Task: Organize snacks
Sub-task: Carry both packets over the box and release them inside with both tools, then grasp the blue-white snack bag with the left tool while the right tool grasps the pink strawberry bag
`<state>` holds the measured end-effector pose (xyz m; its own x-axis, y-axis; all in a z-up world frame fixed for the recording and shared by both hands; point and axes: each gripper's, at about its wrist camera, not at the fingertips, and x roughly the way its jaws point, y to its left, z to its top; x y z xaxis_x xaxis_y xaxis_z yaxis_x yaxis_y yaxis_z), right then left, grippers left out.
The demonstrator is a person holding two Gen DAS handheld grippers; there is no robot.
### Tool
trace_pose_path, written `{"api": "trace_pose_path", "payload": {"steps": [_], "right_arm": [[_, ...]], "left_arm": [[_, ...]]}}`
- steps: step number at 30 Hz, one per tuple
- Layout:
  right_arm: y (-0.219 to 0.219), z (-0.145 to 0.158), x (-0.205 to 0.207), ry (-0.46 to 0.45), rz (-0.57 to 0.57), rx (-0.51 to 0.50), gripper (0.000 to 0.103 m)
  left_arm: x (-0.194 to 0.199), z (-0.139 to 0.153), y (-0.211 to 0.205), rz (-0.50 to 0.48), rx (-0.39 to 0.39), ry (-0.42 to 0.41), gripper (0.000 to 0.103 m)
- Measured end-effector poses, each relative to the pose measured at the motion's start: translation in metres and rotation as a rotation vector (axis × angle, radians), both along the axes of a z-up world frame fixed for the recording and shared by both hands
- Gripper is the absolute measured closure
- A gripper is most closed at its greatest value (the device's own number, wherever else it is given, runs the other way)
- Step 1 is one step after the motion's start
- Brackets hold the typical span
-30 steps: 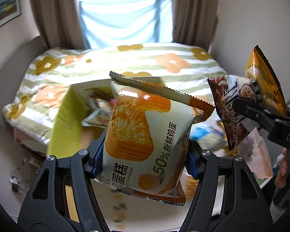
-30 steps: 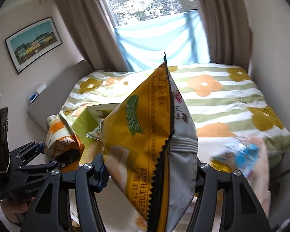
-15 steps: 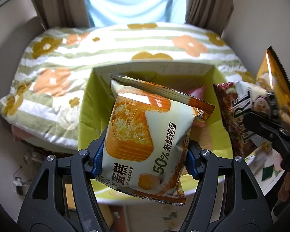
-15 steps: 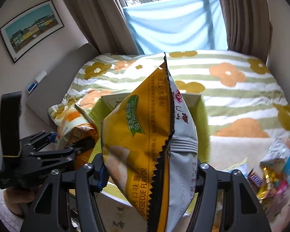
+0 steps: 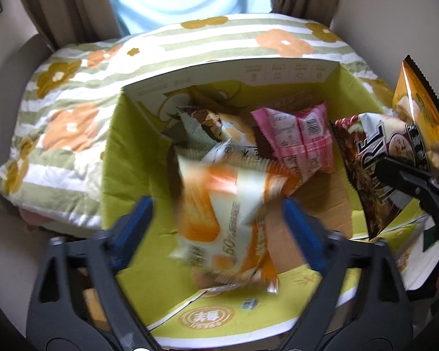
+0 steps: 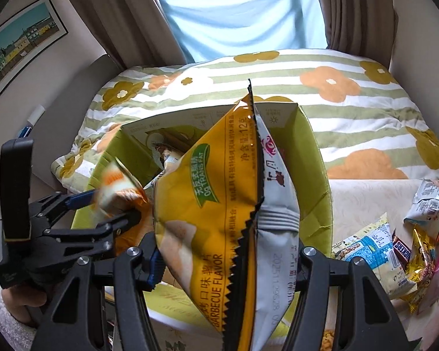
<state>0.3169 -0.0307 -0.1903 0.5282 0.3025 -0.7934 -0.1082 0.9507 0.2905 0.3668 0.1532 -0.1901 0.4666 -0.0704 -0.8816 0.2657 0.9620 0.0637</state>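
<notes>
My left gripper [image 5: 216, 216] hangs over an open green carton [image 5: 231, 70], and its jaws are opening. The orange-and-white cake packet [image 5: 219, 219] sits blurred and tilted between the blue pads without touching them, above the carton's inside. From the right wrist view the left gripper [image 6: 114, 204] shows at the carton's left edge. My right gripper [image 6: 226, 263] is shut on a yellow barbecue chips bag [image 6: 213, 193]; a brown-and-white packet [image 5: 365, 169] is pinched with it, over the carton's right wall [image 6: 313, 152].
A pink packet [image 5: 298, 137] and a green-brown packet [image 5: 205, 128] lie inside the carton. The carton stands against a bed with a striped flower quilt [image 5: 73, 117]. Loose snacks [image 6: 409, 251] are piled at the right. A hand in a white fleece sleeve [image 6: 11, 316] holds the left gripper.
Both grippers came forward and down over the green carton. The left jaws sprang apart and the cake packet slipped free, tilting. The right gripper kept its grip on the chips bag.
</notes>
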Motion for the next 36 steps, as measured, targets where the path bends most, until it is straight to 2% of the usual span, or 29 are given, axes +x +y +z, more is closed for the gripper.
{"api": "trace_pose_path", "payload": {"steps": [8, 15, 16, 18, 19, 20, 22, 27, 36], "right_arm": [[-0.004, -0.008, 0.004, 0.021, 0.022, 0.020, 0.046], [0.002, -0.011, 0.008, 0.066, 0.045, -0.010, 0.043], [0.005, -0.012, 0.010, 0.080, 0.048, -0.021, 0.040], [0.007, -0.015, 0.010, 0.086, 0.048, -0.036, 0.024], [0.009, -0.015, 0.008, 0.074, 0.045, -0.038, 0.011], [0.009, -0.015, 0.006, 0.058, 0.044, -0.038, 0.005], [0.010, -0.012, 0.000, 0.017, 0.041, -0.051, 0.002], [0.008, -0.009, -0.014, -0.030, 0.032, -0.082, 0.001], [0.012, 0.005, -0.033, -0.028, 0.043, -0.077, 0.001]], "left_arm": [[-0.020, 0.003, 0.024, 0.082, -0.029, 0.030, 0.004], [-0.026, 0.007, 0.025, 0.093, -0.039, 0.021, 0.004], [-0.027, 0.008, 0.024, 0.093, -0.040, 0.017, 0.004], [-0.029, 0.011, 0.022, 0.090, -0.043, 0.011, 0.004], [-0.029, 0.011, 0.022, 0.090, -0.044, 0.009, 0.004], [-0.031, 0.012, 0.022, 0.089, -0.044, 0.009, 0.004], [-0.034, 0.013, 0.023, 0.088, -0.044, 0.009, 0.004], [-0.044, 0.014, 0.027, 0.091, -0.053, 0.008, 0.004], [-0.065, 0.030, 0.036, 0.096, -0.085, -0.028, 0.004]]}}
